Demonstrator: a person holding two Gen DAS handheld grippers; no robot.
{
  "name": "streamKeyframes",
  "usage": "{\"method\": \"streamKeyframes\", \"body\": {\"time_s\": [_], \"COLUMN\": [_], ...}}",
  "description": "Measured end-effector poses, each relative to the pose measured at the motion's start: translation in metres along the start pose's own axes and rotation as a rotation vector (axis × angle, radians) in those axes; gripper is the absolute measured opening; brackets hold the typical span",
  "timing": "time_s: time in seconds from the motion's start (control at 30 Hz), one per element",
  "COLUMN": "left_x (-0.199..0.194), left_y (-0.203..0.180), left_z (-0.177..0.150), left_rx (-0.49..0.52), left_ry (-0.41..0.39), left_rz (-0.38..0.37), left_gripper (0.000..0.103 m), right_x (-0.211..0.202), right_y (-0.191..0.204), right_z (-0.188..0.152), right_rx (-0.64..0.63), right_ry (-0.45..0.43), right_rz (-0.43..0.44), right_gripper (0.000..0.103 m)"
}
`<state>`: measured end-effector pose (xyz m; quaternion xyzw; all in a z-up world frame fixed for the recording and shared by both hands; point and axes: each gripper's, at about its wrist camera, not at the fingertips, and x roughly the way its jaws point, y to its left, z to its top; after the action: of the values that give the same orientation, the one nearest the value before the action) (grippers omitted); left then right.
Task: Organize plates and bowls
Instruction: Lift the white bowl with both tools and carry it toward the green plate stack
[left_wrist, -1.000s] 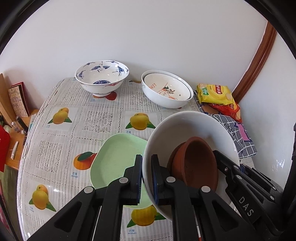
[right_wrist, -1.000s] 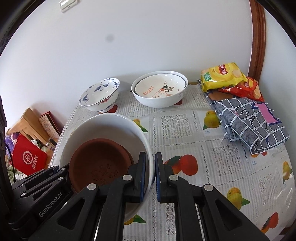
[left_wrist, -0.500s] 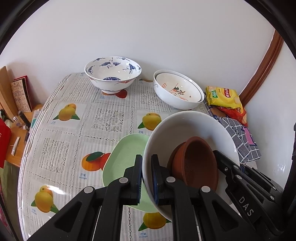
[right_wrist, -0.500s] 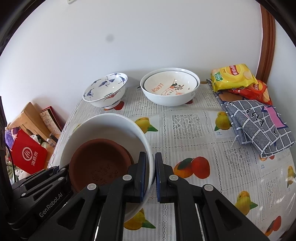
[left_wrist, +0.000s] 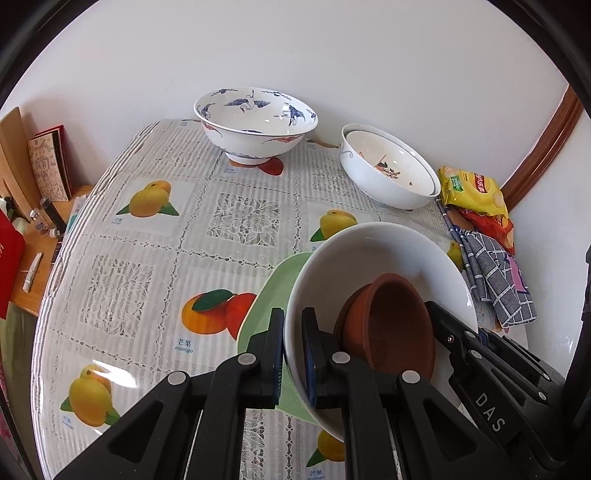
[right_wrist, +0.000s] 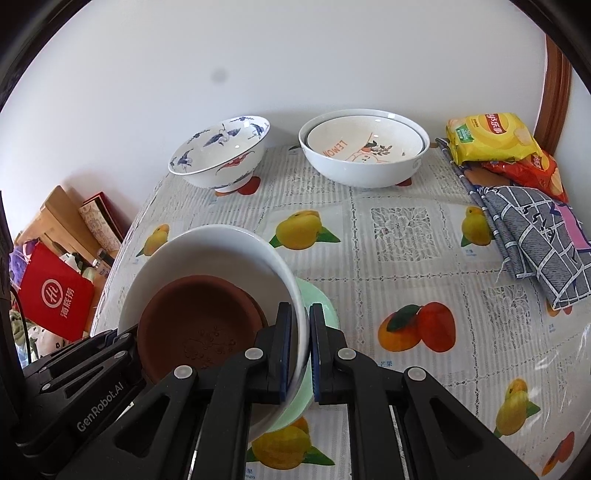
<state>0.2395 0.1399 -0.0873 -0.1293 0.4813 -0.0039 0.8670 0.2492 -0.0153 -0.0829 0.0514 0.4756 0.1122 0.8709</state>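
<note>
A large white bowl (left_wrist: 384, 254) (right_wrist: 207, 247) with brown clay dishes (left_wrist: 391, 328) (right_wrist: 195, 325) nested inside hangs just above a pale green plate (left_wrist: 269, 302) (right_wrist: 321, 302). My left gripper (left_wrist: 293, 332) is shut on the bowl's left rim, and my right gripper (right_wrist: 300, 328) is shut on its right rim. At the back of the table stand a blue-and-white crane bowl (left_wrist: 255, 118) (right_wrist: 221, 151) and a white bowl (left_wrist: 391, 173) (right_wrist: 364, 147) holding a lemon-print bowl.
Yellow and red snack bags (left_wrist: 476, 192) (right_wrist: 491, 136) and a folded checked cloth (left_wrist: 495, 280) (right_wrist: 535, 236) lie along the right edge by the wall. A side shelf with books and a red bag (right_wrist: 55, 291) sits left of the table.
Both grippers have carried the white bowl forward and down, closer to the green plate; the back bowls look nearer. Neither grip has changed.
</note>
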Motion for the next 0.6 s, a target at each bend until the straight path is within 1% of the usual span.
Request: {"method": "streamKeyframes", "body": {"time_s": [0.3, 0.6], "left_x": [0.023, 0.046], "left_y": [0.012, 0.014], "left_z": [-0.001, -0.003], "left_rx": [-0.017, -0.020], "left_ry": [0.039, 0.076], "left_rz": [0.007, 0.004], "left_gripper": [0.010, 0.010], "right_x": [0.025, 0.050], "right_y": [0.002, -0.004], "right_z": [-0.002, -0.006], "right_rx": [-0.002, 0.016], "right_ry": [0.043, 0.101], "right_rz": [0.004, -0.004], "right_gripper": [0.009, 0.009]}}
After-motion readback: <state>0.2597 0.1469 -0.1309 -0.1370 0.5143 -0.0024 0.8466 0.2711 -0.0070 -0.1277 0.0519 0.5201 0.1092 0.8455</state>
